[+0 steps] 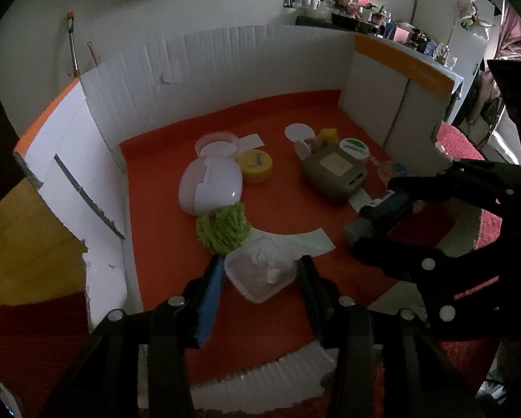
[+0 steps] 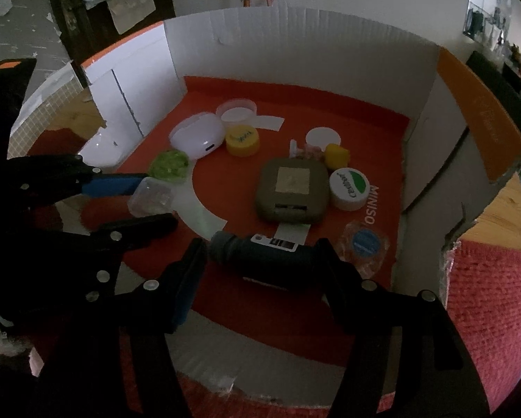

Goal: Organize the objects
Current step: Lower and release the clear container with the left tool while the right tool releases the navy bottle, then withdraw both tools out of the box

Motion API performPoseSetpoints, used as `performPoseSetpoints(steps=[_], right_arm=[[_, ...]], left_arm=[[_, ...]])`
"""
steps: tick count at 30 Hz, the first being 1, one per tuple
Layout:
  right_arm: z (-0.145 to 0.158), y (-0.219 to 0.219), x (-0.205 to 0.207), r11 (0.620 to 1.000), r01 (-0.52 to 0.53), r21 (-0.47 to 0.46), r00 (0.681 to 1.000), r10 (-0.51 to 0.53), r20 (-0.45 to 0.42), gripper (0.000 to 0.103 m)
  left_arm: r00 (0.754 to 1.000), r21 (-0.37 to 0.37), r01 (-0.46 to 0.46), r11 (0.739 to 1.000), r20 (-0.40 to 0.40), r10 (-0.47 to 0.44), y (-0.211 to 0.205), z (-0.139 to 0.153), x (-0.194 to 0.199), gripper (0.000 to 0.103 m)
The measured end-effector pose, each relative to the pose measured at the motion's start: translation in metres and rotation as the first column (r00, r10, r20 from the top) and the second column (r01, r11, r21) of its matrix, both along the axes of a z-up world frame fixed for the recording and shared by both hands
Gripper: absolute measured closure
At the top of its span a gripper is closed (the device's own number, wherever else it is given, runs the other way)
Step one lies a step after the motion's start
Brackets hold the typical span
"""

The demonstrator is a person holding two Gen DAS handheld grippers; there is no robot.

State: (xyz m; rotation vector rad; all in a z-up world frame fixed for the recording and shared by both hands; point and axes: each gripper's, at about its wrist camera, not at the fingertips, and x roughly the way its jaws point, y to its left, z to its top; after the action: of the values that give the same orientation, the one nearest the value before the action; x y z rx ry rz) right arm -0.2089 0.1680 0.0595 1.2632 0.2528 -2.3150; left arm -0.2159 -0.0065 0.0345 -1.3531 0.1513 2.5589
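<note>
A small clear plastic tub (image 1: pixel 260 271) rests on the red floor of a cardboard box (image 1: pixel 162 188). My left gripper (image 1: pixel 262 261) straddles it, blue pad on one side, with hardly any gap; it looks open. From the right wrist view the same tub (image 2: pixel 150 196) lies between those fingers. A dark cylinder with a grey cap and white label (image 2: pixel 270 252) lies flat on the floor. My right gripper (image 2: pixel 262 244) brackets its two ends, open, the pads close to it.
A green yarn ball (image 1: pixel 222 230), a white egg-shaped case (image 1: pixel 209 184), a yellow lid (image 1: pixel 255 165), an olive square case (image 2: pixel 291 190), a white jar (image 2: pixel 349 184) and a wrapped blue disc (image 2: pixel 366 244) sit nearby. White walls (image 1: pixel 225 69) ring the box. Red knit cloth (image 2: pixel 487 296) lies outside.
</note>
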Motion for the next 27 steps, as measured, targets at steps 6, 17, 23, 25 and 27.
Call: performPoseSetpoints(steps=[6,17,23,25,27], right_arm=[[0.009,0.004,0.009,1.0,0.002,-0.007,1.0,-0.002,-0.027,0.035],[0.027,0.013,0.031,0.996,0.053,-0.079,0.993,-0.06,-0.102,0.026],[0.031,0.022,0.041,0.984,0.115,-0.139,0.983,-0.133,-0.128,0.019],[0.031,0.024,0.044,0.981,0.126,-0.146,0.98,-0.146,-0.139,0.017],[0.03,0.023,0.048,0.981,0.134,-0.14,0.976,-0.155,-0.153,0.013]], left_arm=[[0.999,-0.008,-0.011,1.0,-0.051,0.011,0.0,0.01,0.01,0.045],[0.987,-0.009,-0.084,0.996,-0.134,0.082,-0.005,0.023,0.035,0.031],[0.974,0.027,-0.144,0.989,-0.173,0.146,-0.011,0.028,0.049,0.028],[0.97,0.031,-0.158,0.987,-0.181,0.161,-0.012,0.027,0.052,0.024],[0.966,0.033,-0.17,0.985,-0.192,0.173,-0.013,0.027,0.056,0.022]])
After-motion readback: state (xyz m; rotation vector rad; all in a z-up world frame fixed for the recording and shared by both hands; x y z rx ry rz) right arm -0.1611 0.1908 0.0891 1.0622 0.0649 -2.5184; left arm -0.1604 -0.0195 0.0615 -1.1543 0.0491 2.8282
